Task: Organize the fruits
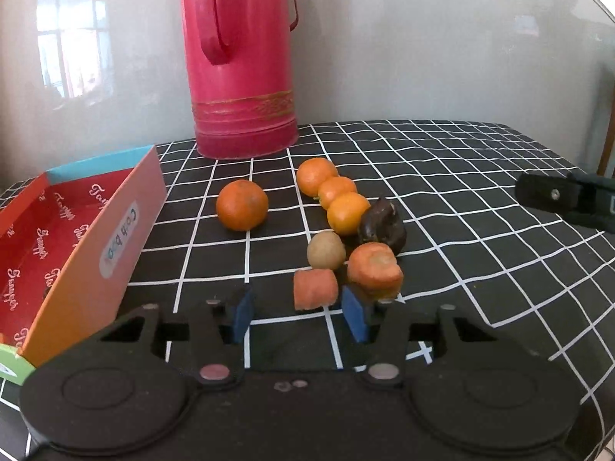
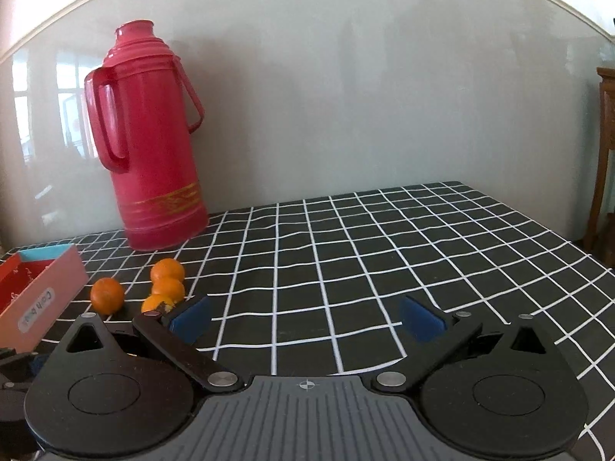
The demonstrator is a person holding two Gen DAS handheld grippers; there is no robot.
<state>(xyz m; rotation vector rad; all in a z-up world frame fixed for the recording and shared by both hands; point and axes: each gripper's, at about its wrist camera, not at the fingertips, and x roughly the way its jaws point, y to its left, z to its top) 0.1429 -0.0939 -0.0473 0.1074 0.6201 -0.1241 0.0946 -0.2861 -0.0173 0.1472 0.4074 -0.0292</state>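
Black tabletop [image 1: 442, 176] with a white grid cloth, filling the lower half of both views, backed by a pale glossy wall.

Tall red metal thermos flask [image 1: 240, 61] with a side handle, upright at upper centre of the left wrist view, at the back by the wall and behind the fruit; probably just parked clear of the work.

Open cardboard box [image 1: 77, 230] with pink-orange walls and a red printed inside, at the left edge, open side up and nothing visible in it; likely the place meant for the sorted fruit.

Left tool [image 1: 300, 317], black with blue pads, at lower centre of its own view, jaws partly open and holding nothing. Cut orange carrot chunk [image 1: 316, 289] just ahead of the pads, a little right of centre and apart from both pads; apparently lined up for a pick.

Right tool [image 2: 305, 317] at lower centre of its own view, jaws spread wide over bare cloth, empty; seemingly waiting.

Fruit clustered mid-frame in the left view: lone round orange tangerine [image 1: 242, 204] to the left; row of three smaller tangerines [image 1: 333, 192] touching one another; thicker carrot stub [image 1: 375, 269]; dark brown wrinkled lump [image 1: 382, 223], kind unclear; small tan round fruit [image 1: 326, 250]. All out on the cloth, none yet boxed.
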